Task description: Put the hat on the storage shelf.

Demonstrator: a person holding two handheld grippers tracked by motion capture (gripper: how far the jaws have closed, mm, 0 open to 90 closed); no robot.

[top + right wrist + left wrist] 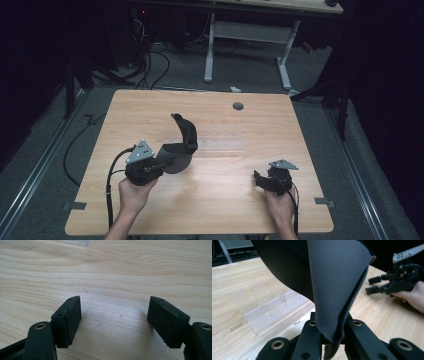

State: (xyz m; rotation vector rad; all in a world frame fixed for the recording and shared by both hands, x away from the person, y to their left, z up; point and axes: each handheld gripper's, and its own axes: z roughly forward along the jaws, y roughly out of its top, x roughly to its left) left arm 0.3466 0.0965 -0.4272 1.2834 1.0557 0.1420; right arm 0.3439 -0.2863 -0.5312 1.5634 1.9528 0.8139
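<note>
- Left fingers [312,337] pinched tight on the lower edge of a dark grey fabric piece [337,285]; in the left gripper view the cloth is squeezed between the two black jaws and rises out of them in a folded sheet.
- Left gripper [150,167], high view: held in the left hand [132,192] on the near-left part of the tabletop [240,200], grey three-cornered plate on top, cable trailing back off the near edge.
- Fabric piece, high view: lifted off the wood, bulging just right of the left gripper and curling up and away into a narrow strip that ends in a hooked tip, left of the tabletop's centre.
- Right fingers [67,320] spread wide with nothing between them; right gripper view shows bare wood grain in the gap.
- Right gripper [262,180], high view: near-right part of the tabletop, held in the right hand [280,207], well apart from the fabric.
- Clear plastic rack [264,307] lies flat on the wood beyond the fabric; faint in the high view.
- Small dark round hole [238,105] near the far edge of the tabletop.
- Second desk frame [250,45] stands on the floor beyond.
</note>
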